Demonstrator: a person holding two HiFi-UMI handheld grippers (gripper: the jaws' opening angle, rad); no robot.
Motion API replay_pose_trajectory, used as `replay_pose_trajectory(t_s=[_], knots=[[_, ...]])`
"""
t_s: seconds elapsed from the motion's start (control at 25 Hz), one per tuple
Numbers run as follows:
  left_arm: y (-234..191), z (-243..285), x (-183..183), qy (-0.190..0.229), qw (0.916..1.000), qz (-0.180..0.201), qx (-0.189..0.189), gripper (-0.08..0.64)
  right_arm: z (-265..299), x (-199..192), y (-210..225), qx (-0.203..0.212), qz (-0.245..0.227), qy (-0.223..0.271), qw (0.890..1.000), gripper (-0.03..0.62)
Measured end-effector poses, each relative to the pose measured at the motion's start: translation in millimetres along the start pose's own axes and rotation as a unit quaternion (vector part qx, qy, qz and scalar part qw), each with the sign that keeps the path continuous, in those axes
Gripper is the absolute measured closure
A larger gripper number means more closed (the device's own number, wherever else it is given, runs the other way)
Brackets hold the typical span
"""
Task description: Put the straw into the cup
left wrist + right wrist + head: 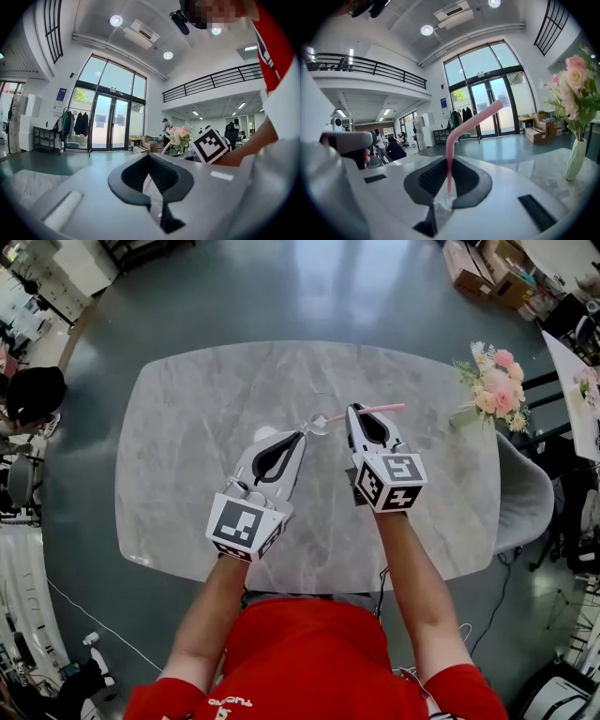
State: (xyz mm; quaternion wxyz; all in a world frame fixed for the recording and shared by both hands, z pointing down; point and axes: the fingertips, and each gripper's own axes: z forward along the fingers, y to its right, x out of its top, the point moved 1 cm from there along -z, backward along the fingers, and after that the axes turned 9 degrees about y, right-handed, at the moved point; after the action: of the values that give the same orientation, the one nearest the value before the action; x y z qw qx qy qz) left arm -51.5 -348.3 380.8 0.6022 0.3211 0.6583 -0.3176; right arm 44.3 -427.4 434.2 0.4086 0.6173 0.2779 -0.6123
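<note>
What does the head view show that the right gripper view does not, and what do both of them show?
Only the head view: the full outline of the grey marble tabletop, the person's red shirt and the grey chair beside the table.
Only the right gripper view: the tall glass doors, the black balcony railing and the round ceiling lights.
Both: the pink bendy plastic straw, clamped in the right gripper, and the bouquet of pink flowers.
</note>
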Motion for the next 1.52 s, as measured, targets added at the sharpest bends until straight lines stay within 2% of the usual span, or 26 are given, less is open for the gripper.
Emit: replay_pose_trajectory(t_s=[0.6, 0.64, 0.72, 1.0, 1.24, 1.52], knots=[[-31, 22, -29, -0.012, 0.9996, -0.014, -0.020, 0.554, 31, -50, 1, -0.027, 0.008, -0.049, 0.998, 0.568], [-31, 24, -31, -0.013, 0.9996, -0.015, -0.021, 0.555, 32, -53, 1, -0.027, 0.006, -0.057, 0.998, 0.559], [-33, 26, -33, -0.015, 0.9994, -0.019, -0.024, 0.554, 33, -60, 0, -0.025, 0.006, -0.073, 0.997, 0.498], [-22, 28, -37, -0.016, 0.9989, -0.024, -0.036, 0.555, 13, -74, 5, -0.025, 0.023, -0.102, 0.994, 0.446], [-3, 24, -30, -0.011, 0.9986, -0.024, -0.046, 0.555, -29, -59, 0, -0.020, 0.037, -0.085, 0.995, 0.446], [19, 9, 0, 0.010, 0.9986, -0.018, -0.049, 0.554, -74, -4, -32, 0.016, 0.027, -0.024, 0.999, 0.454]])
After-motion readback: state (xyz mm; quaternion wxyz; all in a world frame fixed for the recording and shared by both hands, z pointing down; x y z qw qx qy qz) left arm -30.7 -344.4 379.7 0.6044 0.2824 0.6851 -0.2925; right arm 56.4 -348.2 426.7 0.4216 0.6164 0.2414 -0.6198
